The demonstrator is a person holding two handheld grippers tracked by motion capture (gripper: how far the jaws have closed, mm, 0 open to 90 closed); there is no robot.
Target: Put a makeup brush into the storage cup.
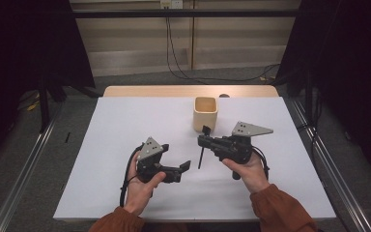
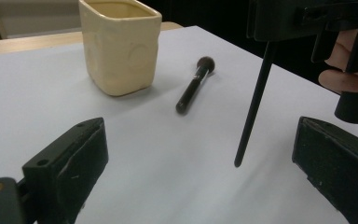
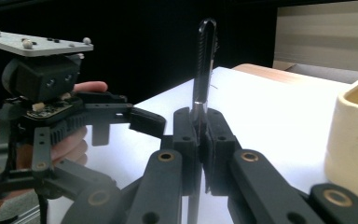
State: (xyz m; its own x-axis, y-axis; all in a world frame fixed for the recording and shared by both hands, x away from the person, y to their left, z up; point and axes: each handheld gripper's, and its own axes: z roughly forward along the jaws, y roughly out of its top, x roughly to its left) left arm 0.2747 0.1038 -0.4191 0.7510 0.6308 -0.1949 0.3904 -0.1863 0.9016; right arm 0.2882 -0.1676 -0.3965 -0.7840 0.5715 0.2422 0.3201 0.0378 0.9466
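My right gripper [image 1: 204,137] [image 3: 199,127] is shut on a thin black wand [image 3: 203,56] with a fine bristled tip. The wand stands upright, and its long handle [image 2: 255,102] [image 1: 201,157] hangs down with its end just above the white sheet. My left gripper [image 1: 176,157] [image 2: 200,154] is open wide with nothing between its jaws, facing the hanging handle from the left. A cream square cup [image 1: 206,112] [image 2: 119,44] [image 3: 354,140] stands upright just beyond the right gripper. A black make-up brush [image 2: 194,87] lies flat on the sheet beside the cup.
A white sheet [image 1: 125,125] covers the table, with a wooden strip [image 1: 149,91] along its far edge. Metal rails [image 1: 24,169] run along the floor on both sides, and cables trail on the floor behind the table. Dark curtains hang at left and right.
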